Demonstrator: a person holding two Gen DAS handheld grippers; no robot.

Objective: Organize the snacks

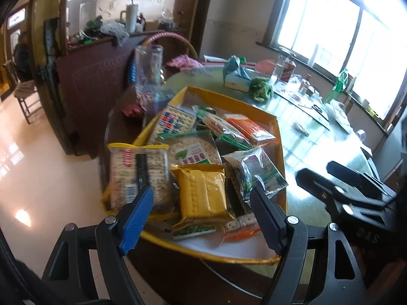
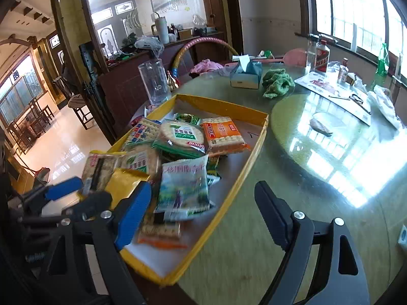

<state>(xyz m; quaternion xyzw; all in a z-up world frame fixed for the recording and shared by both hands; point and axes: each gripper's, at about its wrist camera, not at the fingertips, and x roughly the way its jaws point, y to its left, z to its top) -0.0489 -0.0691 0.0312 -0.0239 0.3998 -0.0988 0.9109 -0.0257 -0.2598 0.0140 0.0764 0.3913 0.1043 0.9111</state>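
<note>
Left claw first: in the left wrist view its jaws are spread wide and pinch nothing, hanging over the near end of the yellow tray. Between the jaws lies a yellow wafer packet, with a cream cracker pack at 9 o'clock of it and a silvery green-printed pouch at 3 o'clock. Farther in, toward 12 o'clock, sit a round biscuit pack, a blue-and-white cracker pack and an orange cracker pack. All of them lie jumbled and overlapping inside the tray, which rests on the green glass-topped bench. The right claw shows at 3 o'clock over the bench.

In the right wrist view the right claw is likewise spread and empty, straddling the tray's near right rim; the silvery pouch sits at about 10 o'clock of it. A clear glass jar stands just past the tray's far left corner; a tissue box and a green knitted cloth lie at 12 o'clock.

The snacks being heaped in the tray fits either packets gathered there or a pile waiting to be sorted, so I cannot settle the step. Any grasp would call for closing on one packet's edge without dragging its neighbours.
</note>
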